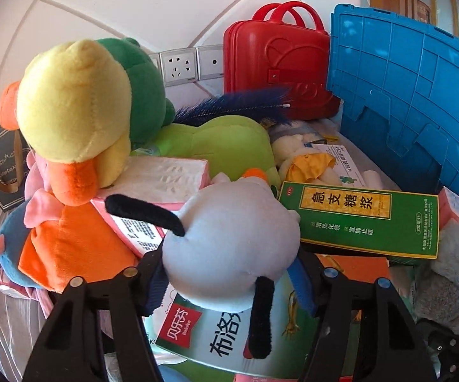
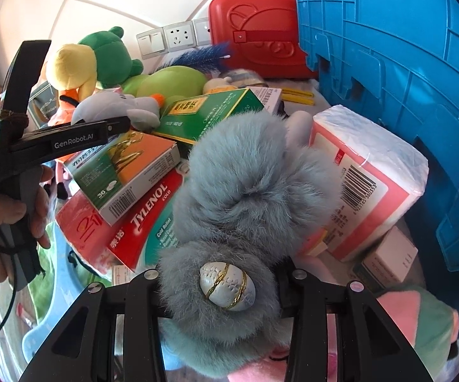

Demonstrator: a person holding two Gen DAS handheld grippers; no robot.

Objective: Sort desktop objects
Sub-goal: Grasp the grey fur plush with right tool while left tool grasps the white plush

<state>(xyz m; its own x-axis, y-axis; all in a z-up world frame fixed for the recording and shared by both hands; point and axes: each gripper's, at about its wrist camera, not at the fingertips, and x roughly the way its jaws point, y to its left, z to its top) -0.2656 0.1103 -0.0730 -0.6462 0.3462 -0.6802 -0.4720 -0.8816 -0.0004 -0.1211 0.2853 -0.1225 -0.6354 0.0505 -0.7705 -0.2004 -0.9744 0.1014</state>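
The left gripper [image 1: 229, 283] stood partly open around a pale blue plush dog [image 1: 229, 242] with black ears; the toy sat between the blue-padded fingers [image 1: 302, 286], its rounded body filling most of the gap, though whether the pads actually pressed it could not be told. Under it lay a green and white medicine box [image 1: 204, 340], and just beyond its right side a green syrup box [image 1: 363, 219]. The right gripper [image 2: 223, 289] was closed on a grey furry plush toy [image 2: 245, 184], its fur bulging out above the fingers, a small grey egg-shaped charm [image 2: 227, 286] hanging at the front. That toy rested over a red Tylenol box [image 2: 153, 219], beside a pink tissue pack [image 2: 369, 178] and the blue crate [image 2: 404, 79].
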